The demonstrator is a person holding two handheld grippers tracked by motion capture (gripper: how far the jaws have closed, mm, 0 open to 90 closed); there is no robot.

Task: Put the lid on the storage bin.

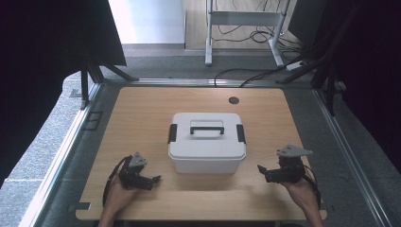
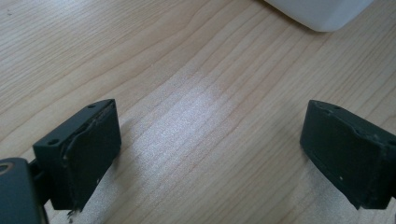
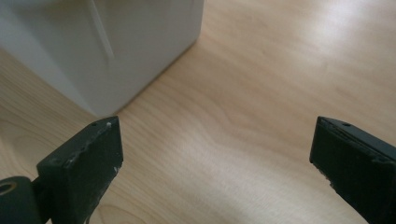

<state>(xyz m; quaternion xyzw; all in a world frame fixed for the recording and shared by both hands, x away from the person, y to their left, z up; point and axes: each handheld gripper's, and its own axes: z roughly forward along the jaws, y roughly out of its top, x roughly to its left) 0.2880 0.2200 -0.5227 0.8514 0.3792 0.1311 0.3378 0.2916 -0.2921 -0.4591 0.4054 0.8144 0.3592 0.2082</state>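
A white storage box [image 1: 206, 142] sits near the middle of the wooden bench [image 1: 142, 109], its lid on, with a dark handle [image 1: 206, 127] lying flat across the top and a dark latch on each short side, the left latch [image 1: 172, 133] and the right latch [image 1: 240, 134]. The left claw [image 1: 153, 180] rests low over the near left part of the bench, just off the box's near left corner and apart from it; in the left gripper view its jaws stand wide apart over bare wood with nothing between them [image 2: 210, 154], and a rounded white corner of the box shows at the far right. The right claw [image 1: 261, 171] sits at the near right, close to the box's near right corner without touching it; the right gripper view shows its jaws equally wide and empty [image 3: 215, 158], with the box's white wall and corner just beyond the left jaw. A small dark round hole [image 1: 233, 100] marks the bench's far side.
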